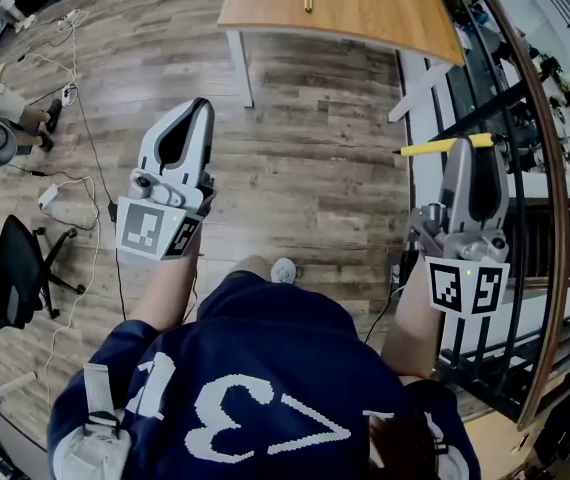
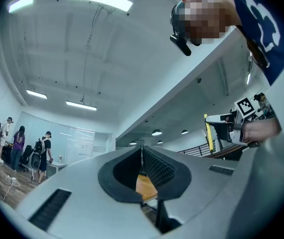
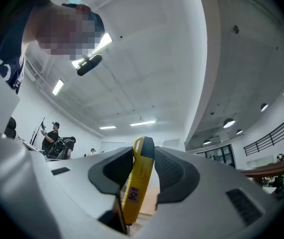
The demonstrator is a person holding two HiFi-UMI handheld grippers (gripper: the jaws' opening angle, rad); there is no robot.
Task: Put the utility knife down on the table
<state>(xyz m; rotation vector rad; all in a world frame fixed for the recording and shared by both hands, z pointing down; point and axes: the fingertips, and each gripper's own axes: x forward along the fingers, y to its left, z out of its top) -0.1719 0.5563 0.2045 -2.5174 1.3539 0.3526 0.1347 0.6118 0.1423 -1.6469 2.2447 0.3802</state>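
Note:
The yellow utility knife [image 1: 445, 147] lies crosswise between the tips of my right gripper [image 1: 470, 146], which is shut on it and held in the air over the wooden floor. In the right gripper view the knife [image 3: 138, 180] stands upright between the two dark pads, pinched by both. My left gripper [image 1: 201, 108] is raised at the left, its jaws shut with nothing between them; in the left gripper view its tips [image 2: 142, 151] meet in a thin line. The wooden table [image 1: 365, 13] with white legs stands ahead, well beyond both grippers. The left gripper view also shows the knife [image 2: 209, 133] at the right.
A small brass-coloured object [image 1: 308, 0] lies on the table. A dark curved stair railing [image 1: 550, 218] runs down the right side. A black office chair [image 1: 20, 258] and loose cables [image 1: 75, 118] are on the floor at the left. People [image 2: 42, 151] stand far off.

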